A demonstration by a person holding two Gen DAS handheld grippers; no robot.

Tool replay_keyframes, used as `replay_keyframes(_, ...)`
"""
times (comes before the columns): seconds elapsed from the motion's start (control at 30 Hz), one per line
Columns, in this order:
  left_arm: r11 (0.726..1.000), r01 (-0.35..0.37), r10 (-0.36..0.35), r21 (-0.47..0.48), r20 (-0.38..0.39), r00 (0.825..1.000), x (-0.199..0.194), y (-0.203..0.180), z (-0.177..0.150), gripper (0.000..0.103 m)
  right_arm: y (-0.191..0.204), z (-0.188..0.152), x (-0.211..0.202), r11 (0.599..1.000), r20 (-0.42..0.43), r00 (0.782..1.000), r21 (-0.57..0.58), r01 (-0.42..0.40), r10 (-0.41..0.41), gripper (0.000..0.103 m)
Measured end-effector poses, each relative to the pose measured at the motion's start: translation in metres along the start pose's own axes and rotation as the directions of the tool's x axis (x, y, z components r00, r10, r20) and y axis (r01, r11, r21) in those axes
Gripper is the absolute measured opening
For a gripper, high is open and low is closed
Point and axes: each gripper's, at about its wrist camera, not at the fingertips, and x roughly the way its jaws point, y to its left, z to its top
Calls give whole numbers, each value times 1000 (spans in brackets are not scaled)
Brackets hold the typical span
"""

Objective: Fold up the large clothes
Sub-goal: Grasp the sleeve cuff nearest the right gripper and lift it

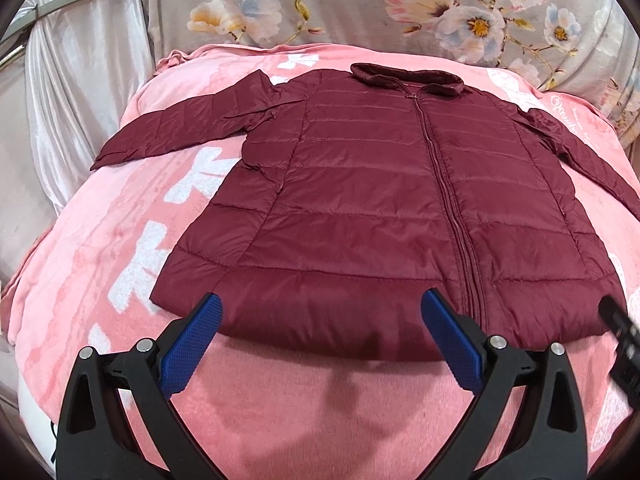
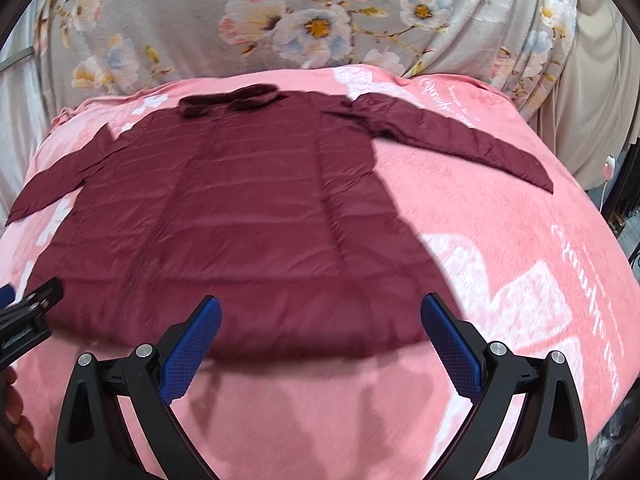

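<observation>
Maroon jacket (image 1: 360,200) flat; both hand-held grippers wide apart, empty.

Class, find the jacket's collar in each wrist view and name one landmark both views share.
Left wrist view: the collar sits upper centre-right, at the far end of the maroon jacket.
Right wrist view: the collar sits upper centre-left, slightly blurred.
Shared landmark: the floral fabric behind the pink blanket, just beyond the collar in both.

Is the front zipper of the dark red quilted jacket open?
No, the dark red quilted jacket lies flat on the pink blanket with its zipper closed from hem to collar.
</observation>
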Motion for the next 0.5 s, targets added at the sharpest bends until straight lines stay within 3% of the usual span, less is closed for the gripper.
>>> replay_keyframes(0.2,999,2,-3,-50,-21,1000,19,12,13,97,-120,55,49,969,52,997,242,50,-65,98)
replay_keyframes(0.33,995,26,-27,-100,-10,1000,27,20,22,97,-217,85,102,889,19,996,453,67,-84,98)
replay_keyframes(0.5,992,2,0,-125,19,1000,35,30,36,97,-302,101,146,771,3,995,632,79,-103,93)
